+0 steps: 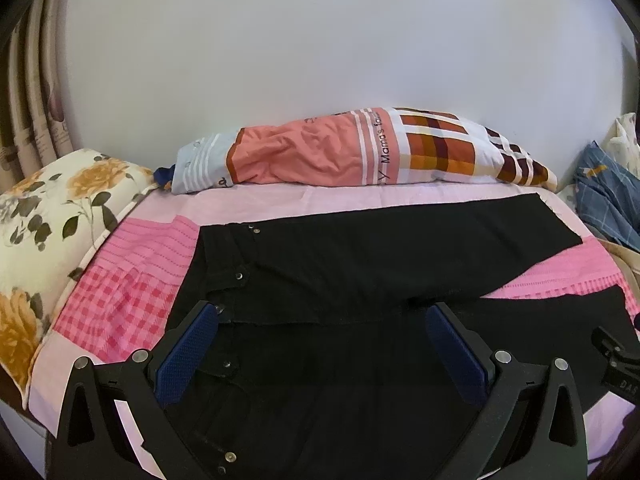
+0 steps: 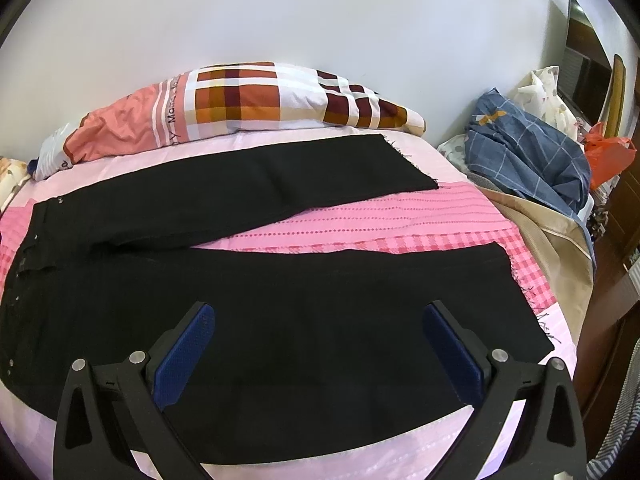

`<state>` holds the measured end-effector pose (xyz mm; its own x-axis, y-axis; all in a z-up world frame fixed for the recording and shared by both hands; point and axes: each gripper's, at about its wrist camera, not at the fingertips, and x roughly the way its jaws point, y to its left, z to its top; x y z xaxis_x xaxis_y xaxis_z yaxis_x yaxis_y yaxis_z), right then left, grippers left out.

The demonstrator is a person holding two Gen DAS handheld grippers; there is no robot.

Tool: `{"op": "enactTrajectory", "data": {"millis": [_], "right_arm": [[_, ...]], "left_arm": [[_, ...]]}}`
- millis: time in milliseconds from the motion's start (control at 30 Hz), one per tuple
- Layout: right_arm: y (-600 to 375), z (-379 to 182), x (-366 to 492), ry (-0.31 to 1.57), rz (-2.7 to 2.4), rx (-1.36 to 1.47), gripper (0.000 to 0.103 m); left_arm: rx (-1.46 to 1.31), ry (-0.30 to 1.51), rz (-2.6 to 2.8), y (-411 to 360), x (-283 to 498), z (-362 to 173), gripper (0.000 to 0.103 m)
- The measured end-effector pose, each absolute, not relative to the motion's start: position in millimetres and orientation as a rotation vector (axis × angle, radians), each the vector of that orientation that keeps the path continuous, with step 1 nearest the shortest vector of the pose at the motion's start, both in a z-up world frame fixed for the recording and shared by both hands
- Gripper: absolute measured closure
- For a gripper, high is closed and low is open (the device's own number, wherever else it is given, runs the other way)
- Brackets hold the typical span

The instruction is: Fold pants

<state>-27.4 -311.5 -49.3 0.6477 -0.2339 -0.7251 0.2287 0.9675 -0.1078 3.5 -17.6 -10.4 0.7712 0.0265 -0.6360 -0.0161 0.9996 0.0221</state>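
Fingers: left gripper point(image 1: 322, 320) and right gripper point(image 2: 319, 318) both spread, holding nothing.
Pants point(image 2: 280, 300): flat on pink bed point(image 2: 360, 220), legs apart.
Hidden: near edge behind grippers; black folds hard to see.

Black pants point(image 2: 280, 280) spread flat on pink bedsheet point(image 2: 360, 224), legs splayed apart, waistband left, frayed hems right.

Pants point(image 2: 280, 292) matt black cloth, frayed hems, metal studs; sheet point(image 2: 400, 220) under pants pink woven cotton; pads point(image 1: 186, 356) textured blue rubber.
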Motion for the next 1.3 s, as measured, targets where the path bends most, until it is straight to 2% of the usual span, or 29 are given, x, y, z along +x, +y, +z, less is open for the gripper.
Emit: {"op": "enactTrajectory", "data": {"millis": [833,1100,1300], "right_arm": [[-288.8,-52.1,-18.7,0.847,-0.215,-0.050,0.000],[-273.9,-51.1,-11.5,0.839,-0.194,-0.077,0.000],[-268.6,-55.1,-6.7,0.851,-0.188,-0.081,0.000]], "left_arm": [[0.040,0.733,0.029,4.7,18.6,-31.6,0.000],[0.101,0.646,0.048,13.6,26.1,-27.4,0.000],[0.083,0.666,0.035,29.3,39.6,-33.1,0.000]]}}
